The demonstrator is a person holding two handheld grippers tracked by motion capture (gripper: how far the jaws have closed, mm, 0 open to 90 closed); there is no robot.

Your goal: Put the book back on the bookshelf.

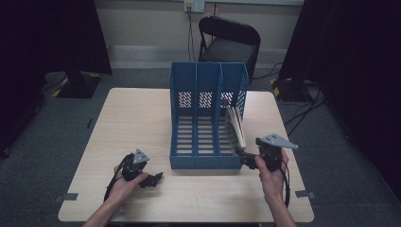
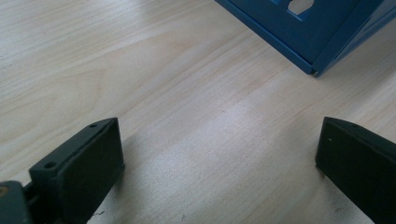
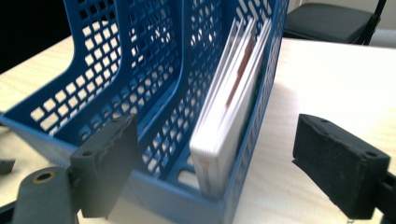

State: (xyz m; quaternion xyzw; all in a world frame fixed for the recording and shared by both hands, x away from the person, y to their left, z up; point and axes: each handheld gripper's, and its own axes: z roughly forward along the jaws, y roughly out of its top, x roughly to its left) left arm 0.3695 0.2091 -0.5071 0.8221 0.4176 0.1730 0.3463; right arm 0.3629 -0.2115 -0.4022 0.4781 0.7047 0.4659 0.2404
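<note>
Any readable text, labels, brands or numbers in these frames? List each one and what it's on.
None readable.
White booklets standing in the right-hand slot of the blue perforated plastic file rack: reddish-brown marks on a cover, too blurred to read.
White wall socket plate behind the black folding chair: too small to tell any marking.
Light wood-grain table, black jaw pads of both grippers: no print visible.

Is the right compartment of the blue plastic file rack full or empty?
Partly filled: white books lean inside the blue plastic file rack.
</note>
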